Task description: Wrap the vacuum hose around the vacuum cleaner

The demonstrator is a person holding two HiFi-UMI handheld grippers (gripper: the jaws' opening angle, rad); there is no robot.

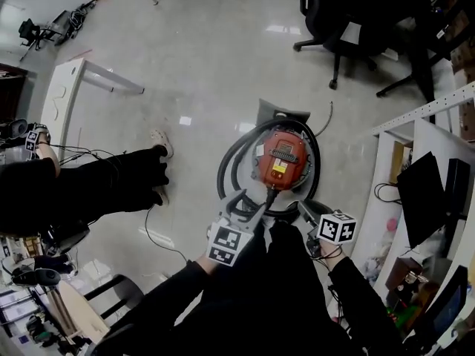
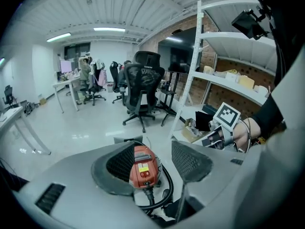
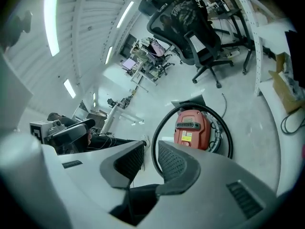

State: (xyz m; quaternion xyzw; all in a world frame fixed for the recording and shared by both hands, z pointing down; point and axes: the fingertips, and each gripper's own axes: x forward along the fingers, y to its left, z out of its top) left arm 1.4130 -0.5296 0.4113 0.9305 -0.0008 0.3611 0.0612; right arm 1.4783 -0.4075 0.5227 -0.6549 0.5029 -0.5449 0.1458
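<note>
Office workspace, swivel chairs (image 2: 143,80), white desk (image 1: 65,87), wall shelving (image 2: 228,38)

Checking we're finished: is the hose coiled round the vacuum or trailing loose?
Coiled: the black hose loops in a ring around the red vacuum cleaner on the floor.

A pale, glossy floor (image 1: 208,43) filled most of the head view. Black office chairs (image 1: 338,28) stood at the upper right. A white shelving unit (image 1: 419,121) ran down the right edge, with a black monitor (image 1: 424,193) among its shelves. A white table (image 1: 65,95) stood at the upper left. Below it, another person's black-clad legs (image 1: 104,188) stretched in from the left edge, ending in a white shoe (image 1: 160,142). A thin dark cable (image 1: 152,236) trailed across the floor at lower left. In the left gripper view, a brick wall (image 2: 233,67) showed behind the shelves at the right, and strip lights (image 2: 109,29) glowed at the upper left.
</note>
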